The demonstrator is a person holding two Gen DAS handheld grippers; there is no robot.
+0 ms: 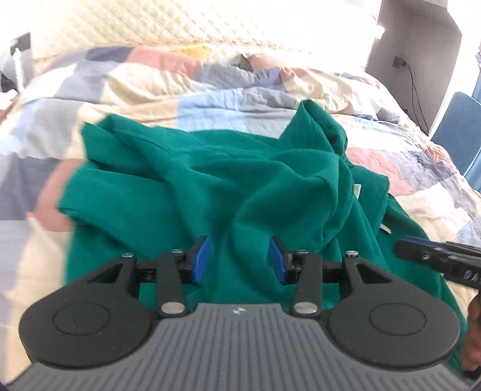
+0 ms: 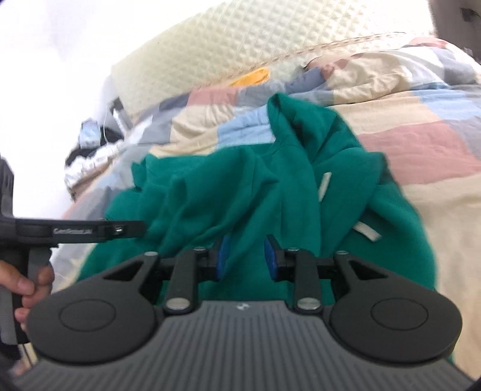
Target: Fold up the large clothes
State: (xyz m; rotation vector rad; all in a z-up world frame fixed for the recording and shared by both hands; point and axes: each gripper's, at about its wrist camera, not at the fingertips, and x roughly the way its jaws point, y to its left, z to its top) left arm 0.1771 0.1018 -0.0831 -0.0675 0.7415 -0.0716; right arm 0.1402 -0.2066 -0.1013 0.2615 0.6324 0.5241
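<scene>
A large green garment (image 1: 210,186) lies crumpled on the patchwork bed cover, with raised folds at its right side and white labels showing. It also shows in the right wrist view (image 2: 246,192). My left gripper (image 1: 239,258) is open and empty, just above the garment's near part. My right gripper (image 2: 245,258) is open and empty, over the garment's near edge. The right gripper's tip shows at the right of the left wrist view (image 1: 421,255). The left gripper shows at the left of the right wrist view (image 2: 90,231).
The bed cover (image 1: 120,90) of blue, pink and cream patches spreads all around the garment. A cream quilted headboard (image 1: 150,27) stands behind. A blue chair (image 1: 457,132) is at the right. Dark clutter (image 2: 90,144) lies by the bed's left side.
</scene>
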